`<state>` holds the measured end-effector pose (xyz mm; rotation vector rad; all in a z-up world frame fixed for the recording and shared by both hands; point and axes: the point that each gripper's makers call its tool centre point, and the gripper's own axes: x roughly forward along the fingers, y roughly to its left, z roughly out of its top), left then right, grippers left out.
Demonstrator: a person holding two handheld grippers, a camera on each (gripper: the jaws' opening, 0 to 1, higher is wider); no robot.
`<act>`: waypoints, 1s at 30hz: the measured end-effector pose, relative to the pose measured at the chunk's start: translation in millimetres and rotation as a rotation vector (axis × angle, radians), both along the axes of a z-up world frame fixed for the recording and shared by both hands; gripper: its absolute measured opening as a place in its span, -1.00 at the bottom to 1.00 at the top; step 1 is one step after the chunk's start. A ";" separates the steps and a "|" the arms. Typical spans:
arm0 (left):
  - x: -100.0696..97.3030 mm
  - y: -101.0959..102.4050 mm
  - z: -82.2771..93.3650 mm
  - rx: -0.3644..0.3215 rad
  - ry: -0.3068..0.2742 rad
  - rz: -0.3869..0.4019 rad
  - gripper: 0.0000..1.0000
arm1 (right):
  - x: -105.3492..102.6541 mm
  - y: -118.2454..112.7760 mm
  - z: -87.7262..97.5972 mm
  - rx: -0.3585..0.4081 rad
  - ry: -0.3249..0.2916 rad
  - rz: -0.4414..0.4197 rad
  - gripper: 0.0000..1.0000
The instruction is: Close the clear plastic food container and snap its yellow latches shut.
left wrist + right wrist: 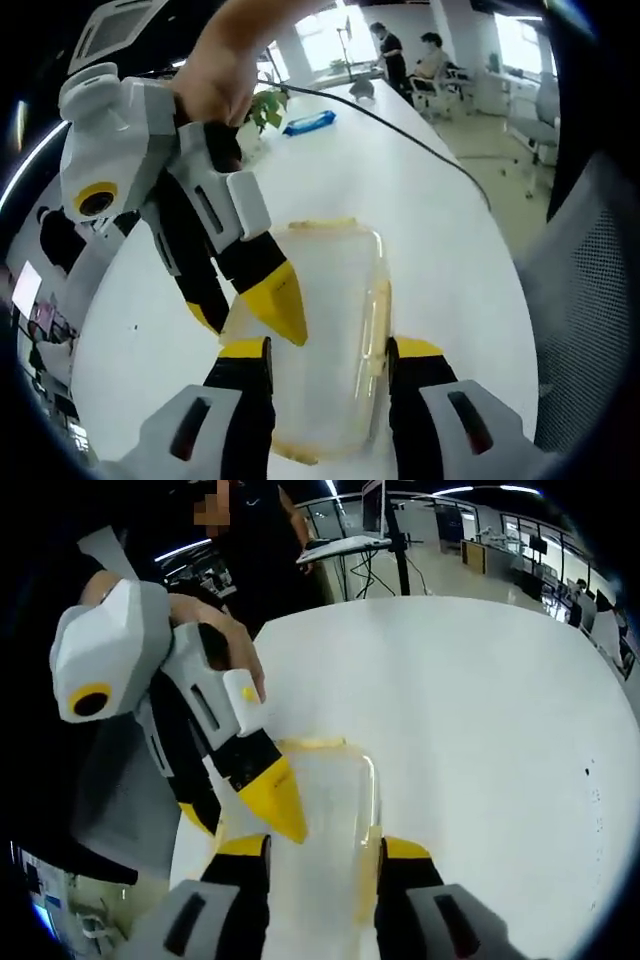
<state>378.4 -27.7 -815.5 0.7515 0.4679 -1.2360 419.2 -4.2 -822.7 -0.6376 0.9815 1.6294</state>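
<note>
The food container (330,330) lies between the spread jaws of the left hand-held gripper (330,350), on the white surface (440,230). The right hand-held gripper (315,845) straddles its other end, jaws also parted, grasping nothing. Each gripper's yellow tips press near the lid from the opposite side. The yellow latches (378,320) run along the container's edge. I judge the slick, light box could skid or tip if one tip pushes off-centre, leaving a latch unsnapped.

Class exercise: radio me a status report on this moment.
Left tongs open, astride the clear container. Right tongs open, astride it too. Lid on; latch state unclear. Nothing in the way.
</note>
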 end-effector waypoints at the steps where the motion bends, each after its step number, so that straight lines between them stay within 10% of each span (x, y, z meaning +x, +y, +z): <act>1: 0.0 0.0 0.2 0.000 -0.001 0.001 -0.18 | 0.4 -0.2 -0.3 -0.001 0.001 0.000 -0.22; 21: -1.7 -1.7 -1.6 -0.012 -0.047 -0.012 -0.18 | 1.9 -0.3 -1.7 -0.019 0.002 0.000 -0.21; 30: -4.9 0.8 12.5 -0.086 0.093 0.031 -0.06 | 3.8 14.9 9.8 0.018 -0.037 -0.003 -0.04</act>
